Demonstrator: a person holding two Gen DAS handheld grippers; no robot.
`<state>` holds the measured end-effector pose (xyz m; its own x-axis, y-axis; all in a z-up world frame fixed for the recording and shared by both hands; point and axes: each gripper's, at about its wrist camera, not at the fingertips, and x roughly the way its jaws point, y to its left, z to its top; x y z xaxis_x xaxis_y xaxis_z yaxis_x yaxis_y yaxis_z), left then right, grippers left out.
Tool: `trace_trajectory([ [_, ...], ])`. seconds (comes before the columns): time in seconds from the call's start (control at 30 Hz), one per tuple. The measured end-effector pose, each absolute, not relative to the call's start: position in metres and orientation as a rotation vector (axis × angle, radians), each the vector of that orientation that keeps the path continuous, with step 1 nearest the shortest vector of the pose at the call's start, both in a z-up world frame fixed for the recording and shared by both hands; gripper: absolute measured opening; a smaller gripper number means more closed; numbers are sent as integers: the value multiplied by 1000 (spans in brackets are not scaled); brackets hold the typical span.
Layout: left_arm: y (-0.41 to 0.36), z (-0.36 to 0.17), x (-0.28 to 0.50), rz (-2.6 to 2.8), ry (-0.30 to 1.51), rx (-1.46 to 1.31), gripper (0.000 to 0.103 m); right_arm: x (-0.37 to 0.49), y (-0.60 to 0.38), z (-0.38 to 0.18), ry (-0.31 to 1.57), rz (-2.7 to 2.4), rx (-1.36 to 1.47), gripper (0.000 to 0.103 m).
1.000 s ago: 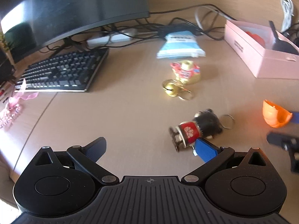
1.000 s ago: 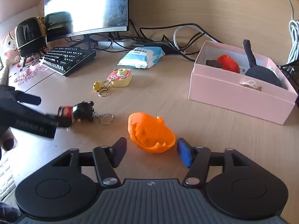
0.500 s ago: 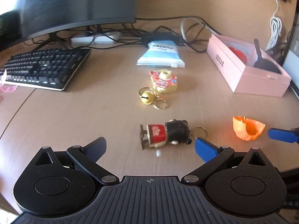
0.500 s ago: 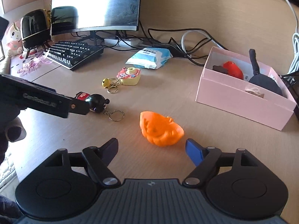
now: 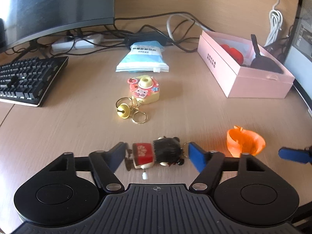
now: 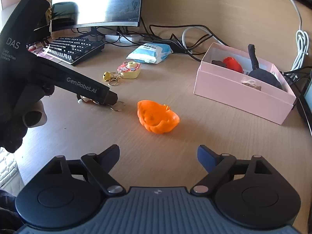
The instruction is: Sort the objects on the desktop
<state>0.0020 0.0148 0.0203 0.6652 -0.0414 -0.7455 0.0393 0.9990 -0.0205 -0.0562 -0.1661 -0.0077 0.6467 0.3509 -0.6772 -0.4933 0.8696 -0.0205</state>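
A doll keychain (image 5: pixel 156 154) with black hair and a red body lies on the desk between the open fingers of my left gripper (image 5: pixel 156 156). The fingers do not touch it. In the right wrist view the left gripper's body hides most of the doll; its key ring (image 6: pixel 117 108) shows. An orange pumpkin-shaped shell (image 6: pixel 158 119) lies ahead of my open, empty right gripper (image 6: pixel 158 156), apart from it. It also shows in the left wrist view (image 5: pixel 244 143). A yellow toy camera keychain (image 5: pixel 144 90) with a gold bell lies farther back.
A pink open box (image 6: pixel 243 95) holding a red item and a black brush stands at the right. A blue tissue pack (image 5: pixel 142 59), a black keyboard (image 5: pixel 29 78), a monitor (image 6: pixel 97 3) and tangled cables (image 5: pixel 148 33) sit along the back.
My left gripper has moved forward and down so the doll keychain now lies between its open fingers. My right gripper has pulled back from the orange shell.
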Motion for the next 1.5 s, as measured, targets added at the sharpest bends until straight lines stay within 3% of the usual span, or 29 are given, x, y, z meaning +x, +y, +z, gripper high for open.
trace_trajectory([
  [0.17,15,22,-13,-72,838,32,70,-53,-162,-6,706,499,-211,88],
  [0.53,47,28,-29,36,845,-16,88,-23,-142,-7,677,499,-205,87],
  [0.6,50,29,-31,19,843,-29,94,-14,-140,-8,695,497,-187,78],
  [0.63,51,29,-32,6,841,-30,95,-9,-139,-9,708,491,-179,65],
  [0.67,50,29,-33,-3,838,-25,95,-5,-139,-10,721,486,-175,57],
  [0.87,43,22,-18,-29,845,10,95,-4,-141,-9,738,501,-169,57],
  [1.0,38,17,-7,-51,858,55,84,-10,-143,-8,756,497,-174,57],
  [1.17,32,16,-7,-80,858,95,82,-16,-149,-4,763,506,-169,57],
  [1.3,27,18,-12,-98,852,125,72,-20,-152,-1,768,522,-162,57],
  [1.5,20,23,-27,-114,852,124,71,-33,-163,11,751,549,-164,57],
])
